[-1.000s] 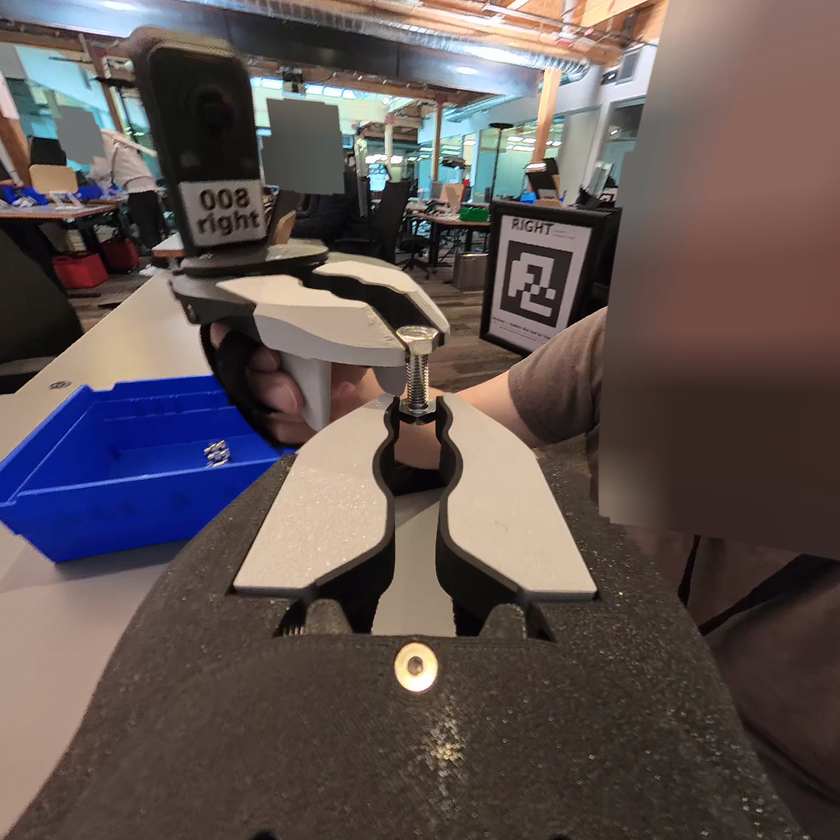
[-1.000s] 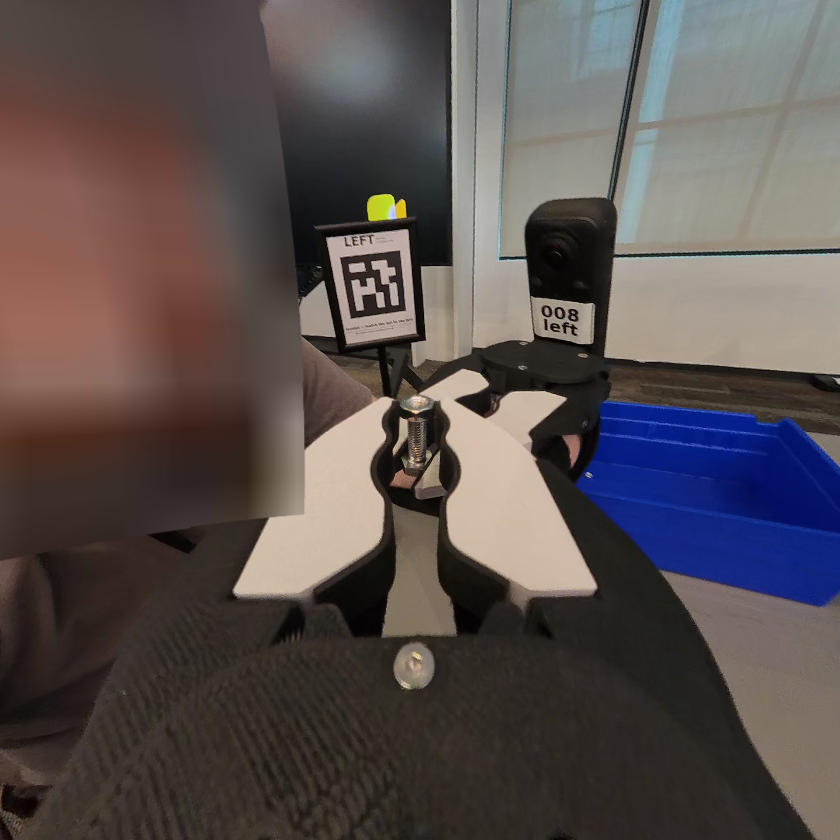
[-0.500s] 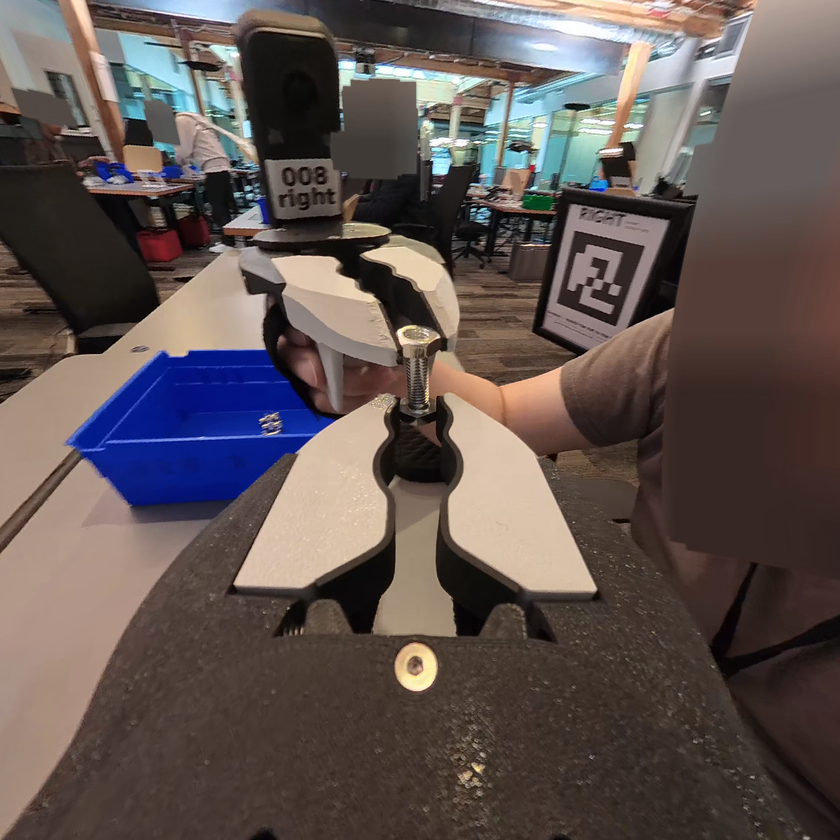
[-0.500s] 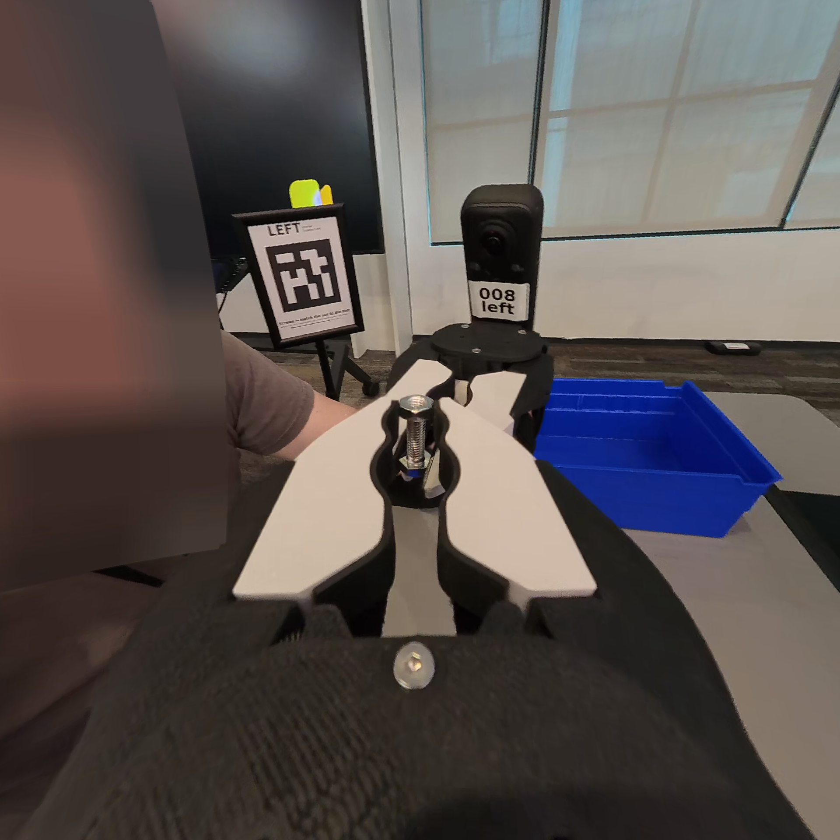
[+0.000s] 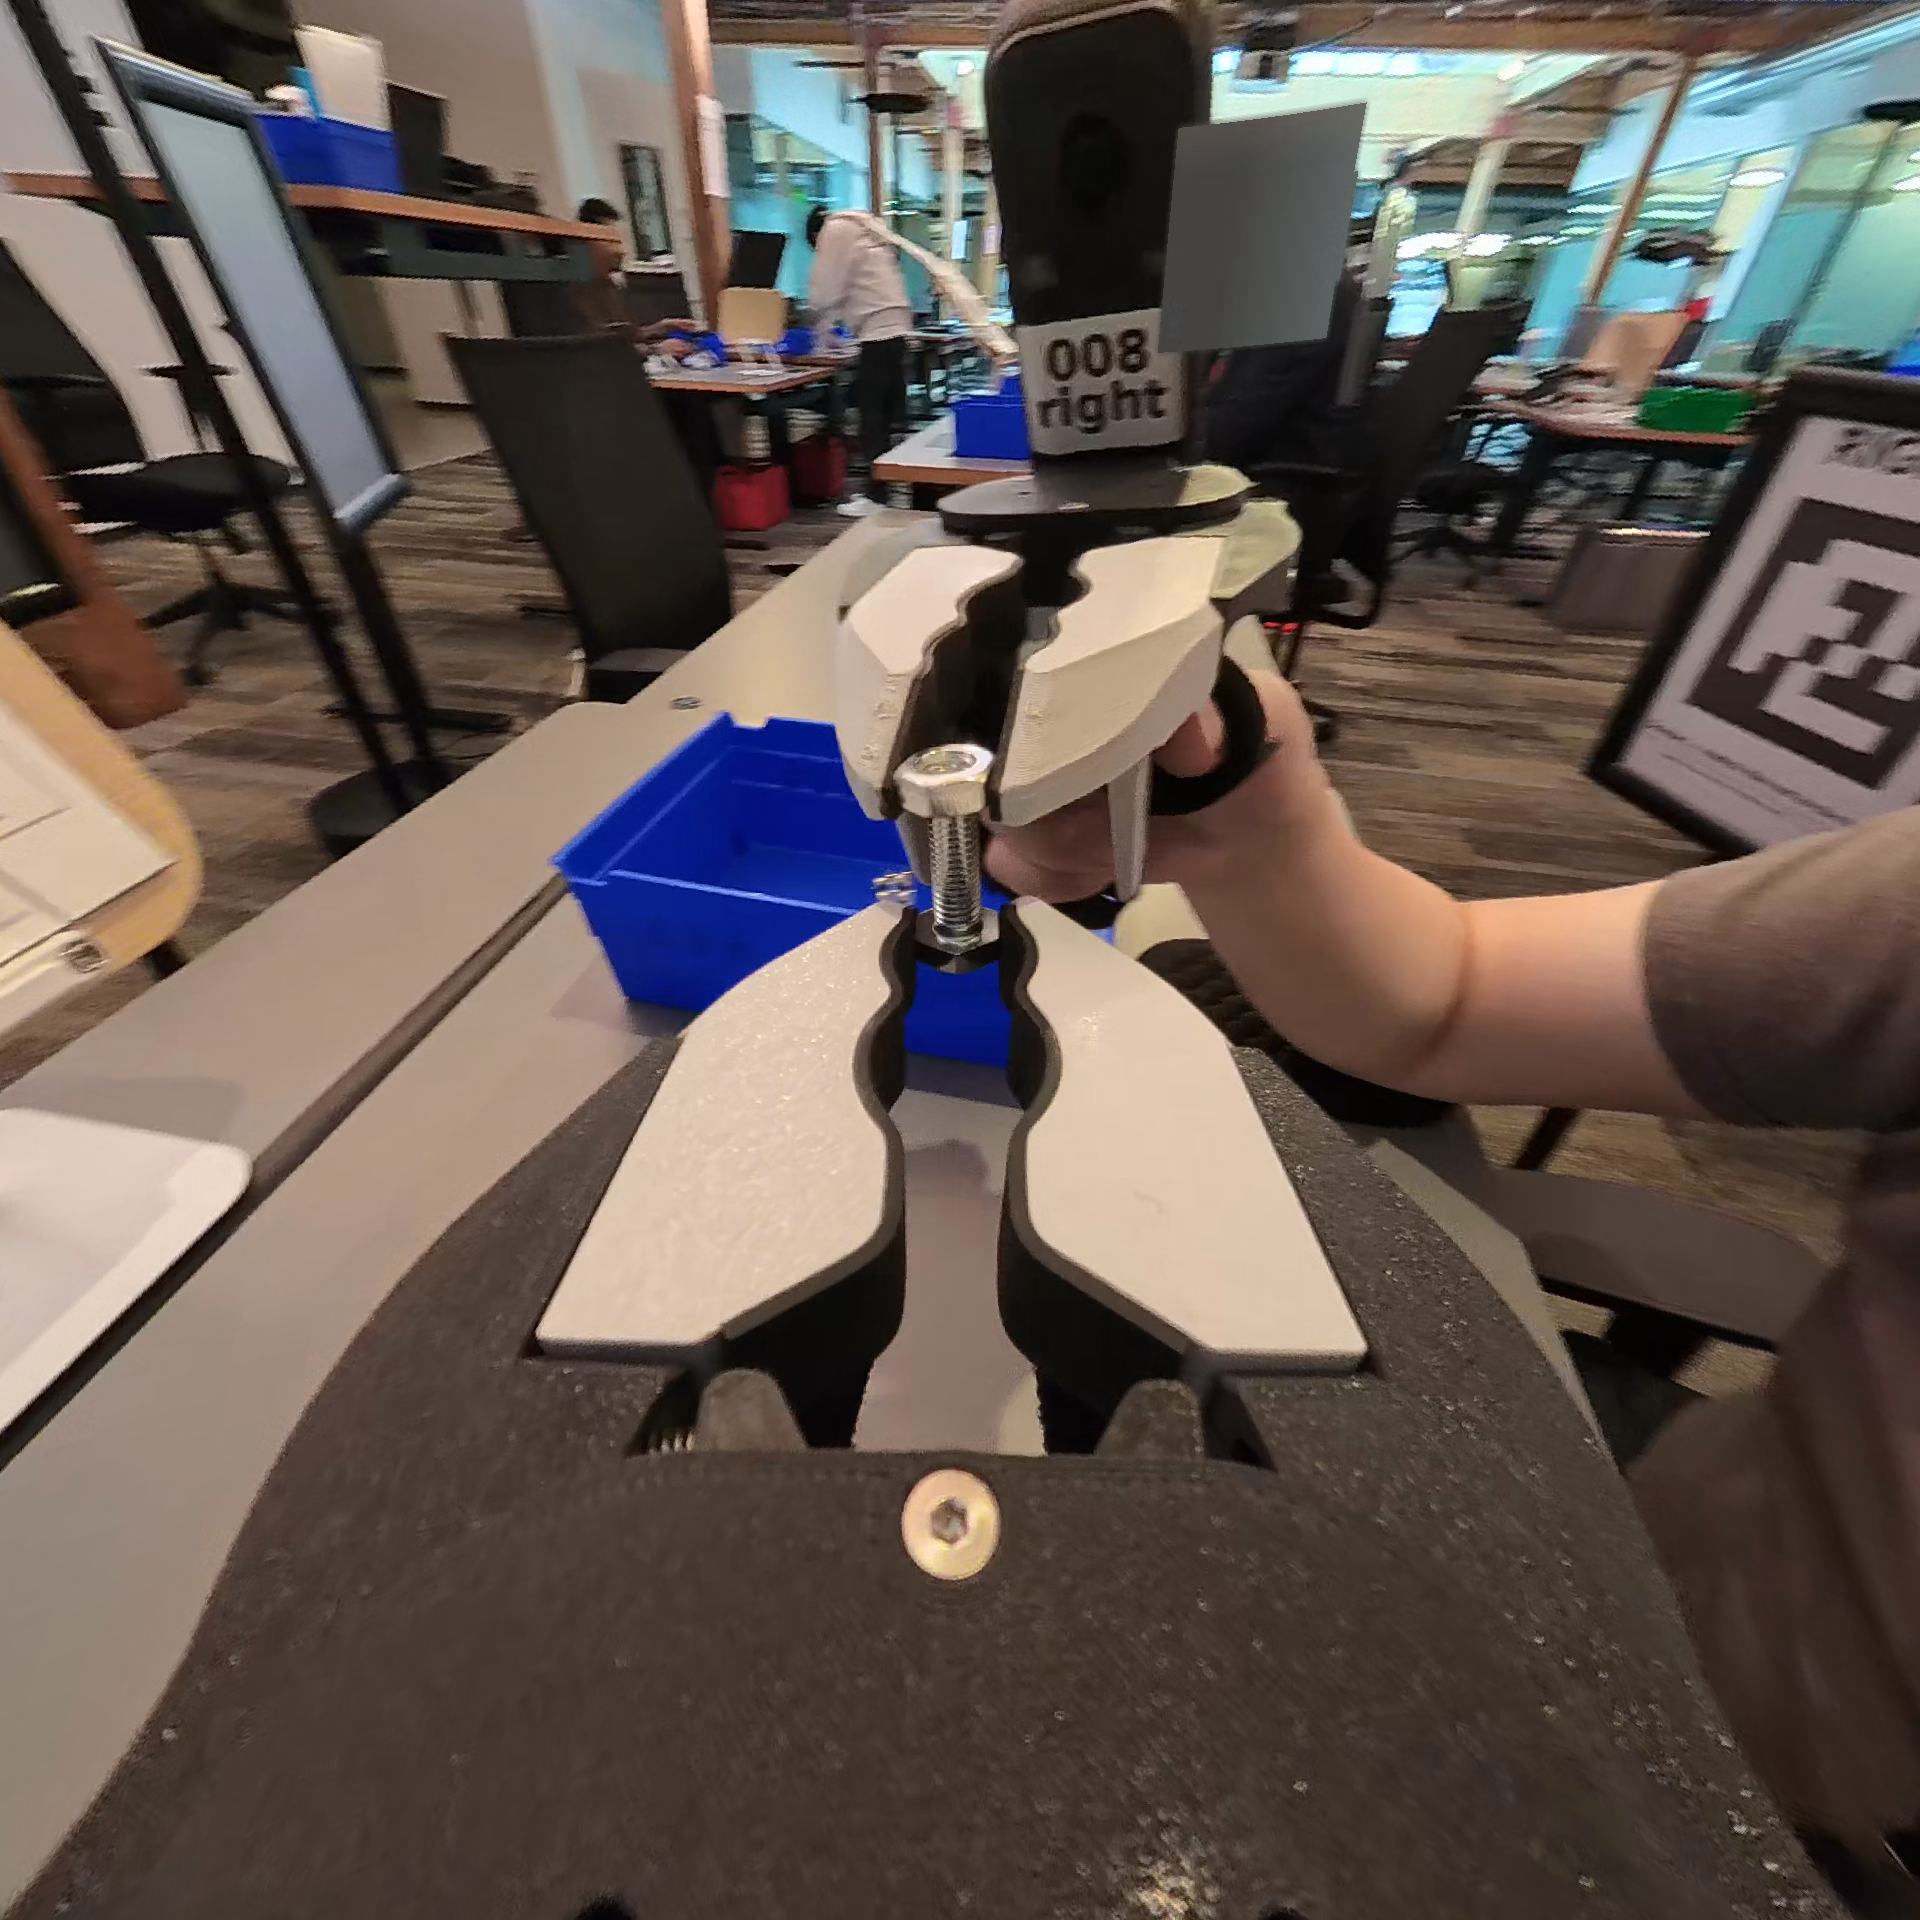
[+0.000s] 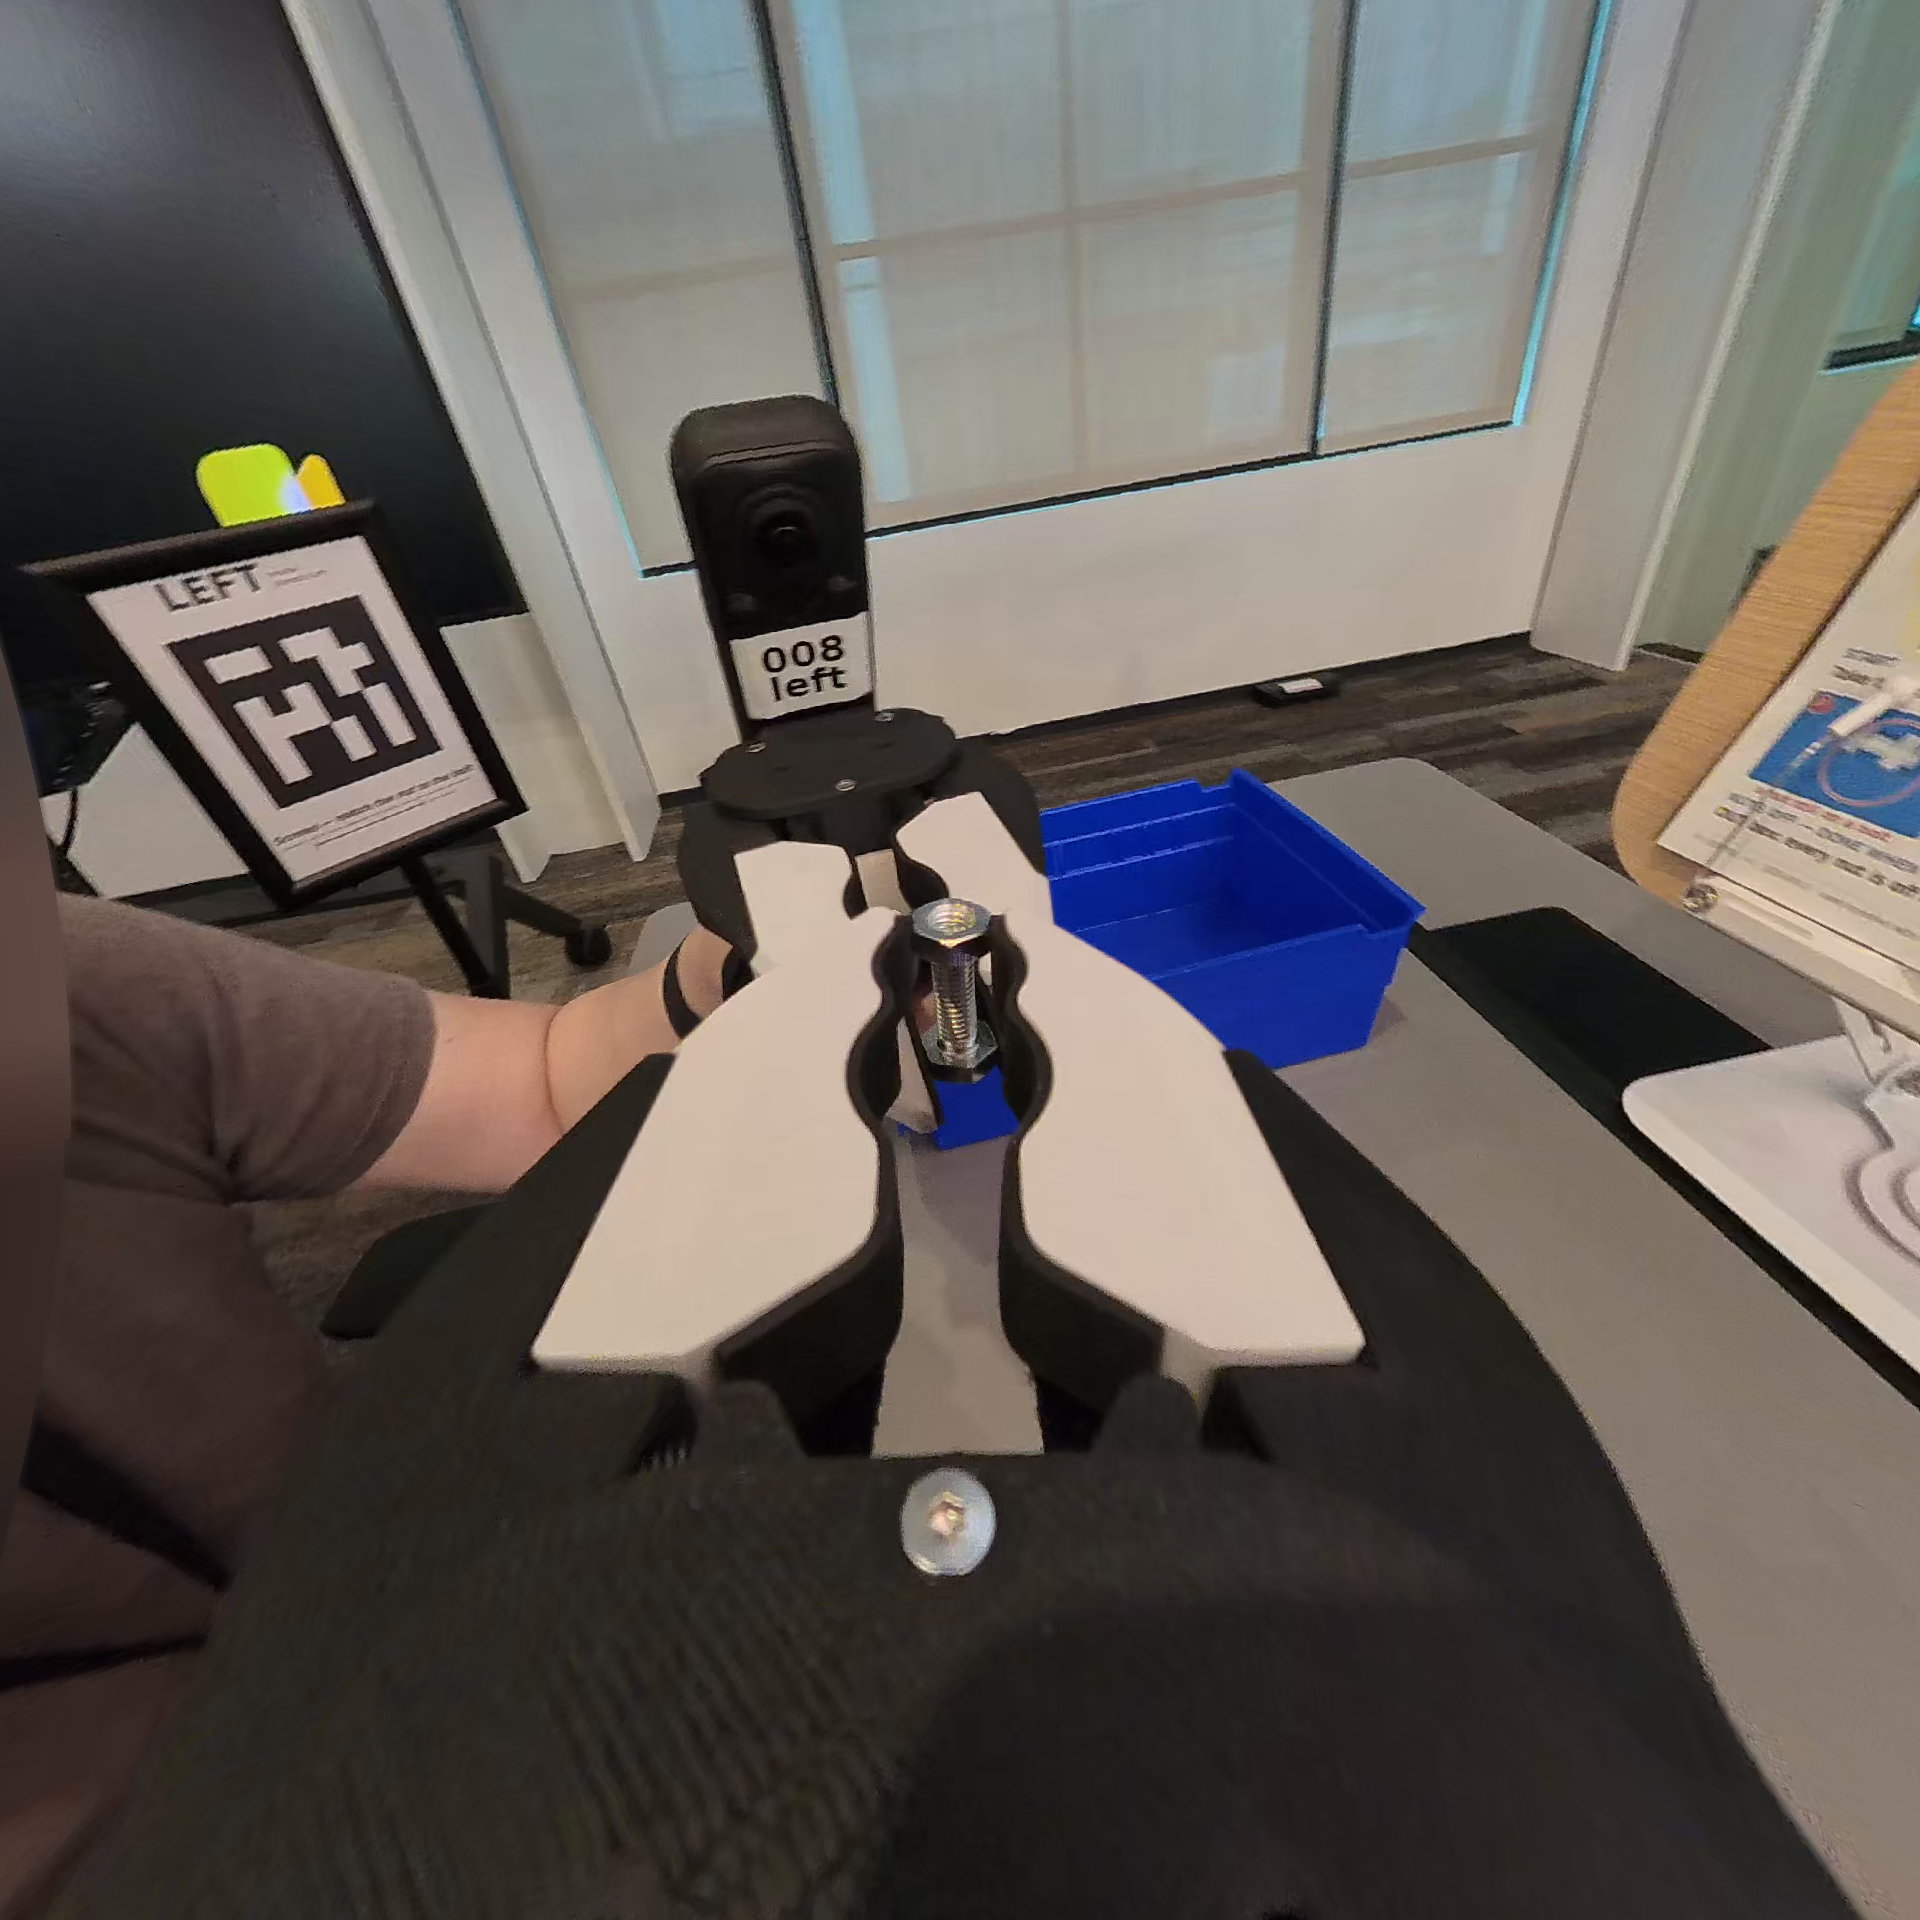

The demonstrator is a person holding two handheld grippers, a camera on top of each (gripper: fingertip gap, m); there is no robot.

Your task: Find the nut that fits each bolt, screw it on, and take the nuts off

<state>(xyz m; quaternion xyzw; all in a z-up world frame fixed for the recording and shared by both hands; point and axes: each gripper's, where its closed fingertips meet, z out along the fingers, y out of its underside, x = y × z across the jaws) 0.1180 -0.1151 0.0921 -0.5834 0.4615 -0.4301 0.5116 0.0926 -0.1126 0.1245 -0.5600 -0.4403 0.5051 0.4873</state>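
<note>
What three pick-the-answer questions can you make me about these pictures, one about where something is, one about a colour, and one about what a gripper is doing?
1. Where is the nut?
A. on a chair
B. on the lower end of the bolt, between the fingers of the left gripper
C. on the floor

2. What colour is the bin on the table?
A. red
B. yellow
C. blue

3. What is the right gripper doing?
A. shut on the bolt's head
B. open and empty
C. lying on the table

Answers: B, the left wrist view shows the fingers closed around the nut. C, the bin's walls are bright blue. A, the fingers pinch the hex head from both sides.
</note>
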